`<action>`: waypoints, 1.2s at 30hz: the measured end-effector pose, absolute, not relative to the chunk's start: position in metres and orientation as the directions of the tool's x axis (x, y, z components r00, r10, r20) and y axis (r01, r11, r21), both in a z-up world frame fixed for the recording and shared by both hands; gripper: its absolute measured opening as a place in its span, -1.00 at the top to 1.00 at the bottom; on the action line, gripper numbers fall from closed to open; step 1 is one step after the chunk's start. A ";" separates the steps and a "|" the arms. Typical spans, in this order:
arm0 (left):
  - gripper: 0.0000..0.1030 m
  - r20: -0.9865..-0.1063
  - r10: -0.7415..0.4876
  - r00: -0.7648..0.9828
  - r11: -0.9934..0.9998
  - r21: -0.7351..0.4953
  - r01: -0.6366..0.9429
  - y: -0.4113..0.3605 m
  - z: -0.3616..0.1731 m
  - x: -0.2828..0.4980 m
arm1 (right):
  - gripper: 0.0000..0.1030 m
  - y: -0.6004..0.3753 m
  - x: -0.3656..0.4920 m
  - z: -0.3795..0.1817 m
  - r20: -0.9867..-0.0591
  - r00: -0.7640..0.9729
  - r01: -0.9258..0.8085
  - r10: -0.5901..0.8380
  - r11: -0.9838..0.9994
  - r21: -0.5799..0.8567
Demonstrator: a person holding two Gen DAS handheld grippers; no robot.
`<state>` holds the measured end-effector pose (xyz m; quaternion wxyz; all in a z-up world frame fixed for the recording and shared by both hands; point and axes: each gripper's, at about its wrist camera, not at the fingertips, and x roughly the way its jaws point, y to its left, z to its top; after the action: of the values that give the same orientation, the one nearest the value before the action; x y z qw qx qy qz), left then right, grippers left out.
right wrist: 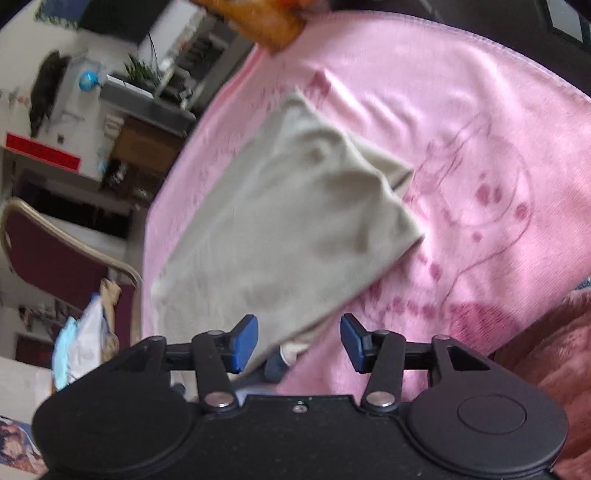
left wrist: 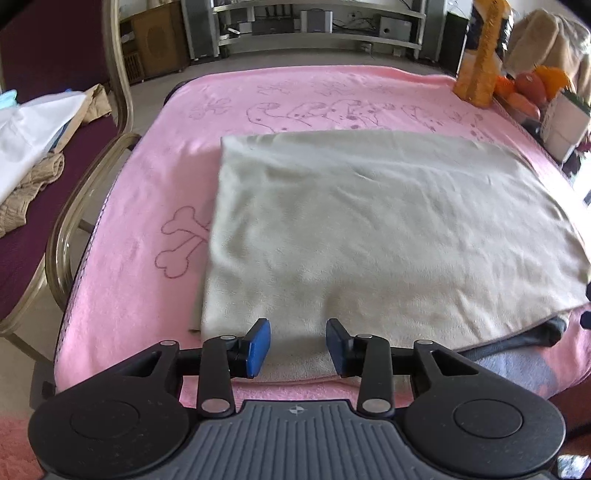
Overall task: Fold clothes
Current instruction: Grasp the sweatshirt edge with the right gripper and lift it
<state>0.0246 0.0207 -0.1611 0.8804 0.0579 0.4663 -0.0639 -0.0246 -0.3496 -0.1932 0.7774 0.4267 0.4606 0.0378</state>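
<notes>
Blue pads face each other across a clear gap on the left gripper [left wrist: 298,347]; its jaws stand parted and hold nothing, poised over the near edge of a pale grey-green cloth [left wrist: 369,229]. That cloth lies folded flat as a rough rectangle on a pink blanket [left wrist: 147,184] printed with bone and dog outlines, its near edge showing stacked layers. The right gripper [right wrist: 299,341] likewise has its jaws spread wide and empty; the same cloth [right wrist: 288,236] in its view lies skewed, one corner reaching between the fingers, though whether a pad touches fabric cannot be told owing to blur. A dark grey garment [left wrist: 517,343] pokes out from under the cloth's right near corner. Left of the blanket stands a maroon chair [left wrist: 55,206] with a pale metal frame, carrying a white sheet [left wrist: 33,136] and crumpled beige clothing [left wrist: 26,188]. At the far right edge of the blanket sit an orange-yellow object [left wrist: 480,62] and orange toys [left wrist: 528,88]. Beyond, a grey shelving unit [left wrist: 317,26] with audio equipment lines the back wall. Nothing obstructs either gripper's reach to the cloth.
</notes>
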 end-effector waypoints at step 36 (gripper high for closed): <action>0.17 -0.841 -0.057 0.538 0.985 0.039 0.166 0.023 -0.164 0.027 | 0.39 -0.374 -0.011 -0.235 -0.563 0.811 0.500 0.156 0.314 0.807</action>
<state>0.0267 0.0232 -0.1645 0.8751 0.0570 0.4763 -0.0636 -0.0105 -0.3743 -0.2352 0.7585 0.5747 0.2854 -0.1133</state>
